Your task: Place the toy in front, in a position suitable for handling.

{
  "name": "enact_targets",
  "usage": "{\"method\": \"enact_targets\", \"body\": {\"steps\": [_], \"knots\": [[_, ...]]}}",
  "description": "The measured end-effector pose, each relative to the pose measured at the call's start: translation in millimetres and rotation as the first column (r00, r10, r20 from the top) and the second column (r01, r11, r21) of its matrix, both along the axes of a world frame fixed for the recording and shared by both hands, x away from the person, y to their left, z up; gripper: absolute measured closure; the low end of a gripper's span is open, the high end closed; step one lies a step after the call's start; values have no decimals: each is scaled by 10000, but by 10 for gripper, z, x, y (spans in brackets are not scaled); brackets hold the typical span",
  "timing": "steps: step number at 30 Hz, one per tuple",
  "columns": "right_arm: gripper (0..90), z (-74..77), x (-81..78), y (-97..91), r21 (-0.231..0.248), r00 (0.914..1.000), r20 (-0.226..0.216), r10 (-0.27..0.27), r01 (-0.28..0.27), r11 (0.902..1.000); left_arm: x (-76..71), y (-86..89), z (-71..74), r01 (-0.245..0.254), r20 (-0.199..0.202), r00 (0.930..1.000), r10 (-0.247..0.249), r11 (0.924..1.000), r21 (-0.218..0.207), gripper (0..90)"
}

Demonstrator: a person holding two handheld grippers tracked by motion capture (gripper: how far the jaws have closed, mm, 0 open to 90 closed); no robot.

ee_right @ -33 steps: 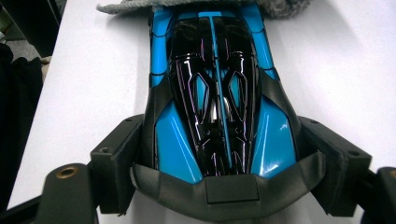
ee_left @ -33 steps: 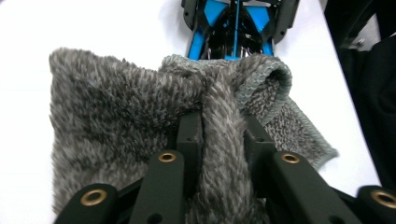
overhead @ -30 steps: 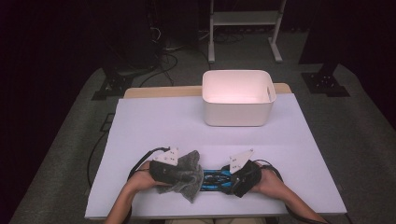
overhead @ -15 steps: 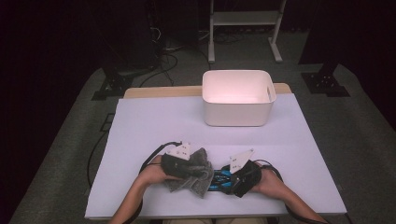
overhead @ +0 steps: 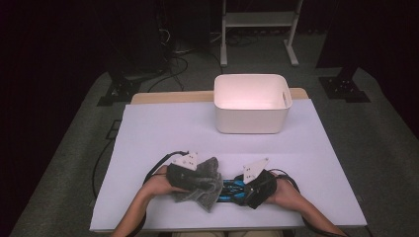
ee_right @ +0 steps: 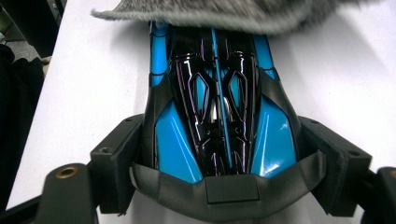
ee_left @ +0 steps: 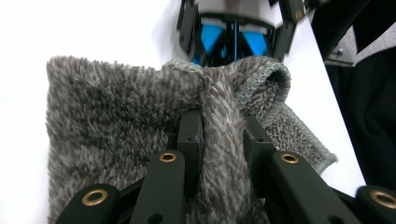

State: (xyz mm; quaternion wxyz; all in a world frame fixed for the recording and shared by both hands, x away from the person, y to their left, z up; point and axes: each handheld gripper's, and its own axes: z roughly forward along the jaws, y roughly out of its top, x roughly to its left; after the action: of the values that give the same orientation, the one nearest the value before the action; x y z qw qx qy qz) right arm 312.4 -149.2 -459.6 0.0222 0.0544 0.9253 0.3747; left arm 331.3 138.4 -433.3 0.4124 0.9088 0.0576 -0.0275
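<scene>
Left gripper view: the left gripper's (ee_left: 223, 135) jaws pinch a fold of shaggy grey towelling cloth (ee_left: 116, 121), its fringe draped over the nose of the glossy blue-and-black toy racing car (ee_right: 217, 116). The right gripper's (ee_right: 219, 158) jaws clasp the car's tail on the white surface (overhead: 163, 128).

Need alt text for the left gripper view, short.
The left gripper, rising from the bottom edge, has its two black jaws closed on a raised fold of a fluffy grey cloth lying on the white table. Just beyond the cloth sits the nose of a blue and black toy car.
</scene>
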Motion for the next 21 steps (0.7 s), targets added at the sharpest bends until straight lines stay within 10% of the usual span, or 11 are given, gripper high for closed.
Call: {"method": "enact_targets", "body": {"steps": [9,21], "knots": [[213,0,0,1,7,10000,2,-10,10,10000,-142,223,-58,-267,-232,9994,265,9996,-70,735],[213,-6,-10,-5,88,9999,-81,-107,107,9999,-99,-107,60,525,73,9986,-526,9986,102,736]]}}
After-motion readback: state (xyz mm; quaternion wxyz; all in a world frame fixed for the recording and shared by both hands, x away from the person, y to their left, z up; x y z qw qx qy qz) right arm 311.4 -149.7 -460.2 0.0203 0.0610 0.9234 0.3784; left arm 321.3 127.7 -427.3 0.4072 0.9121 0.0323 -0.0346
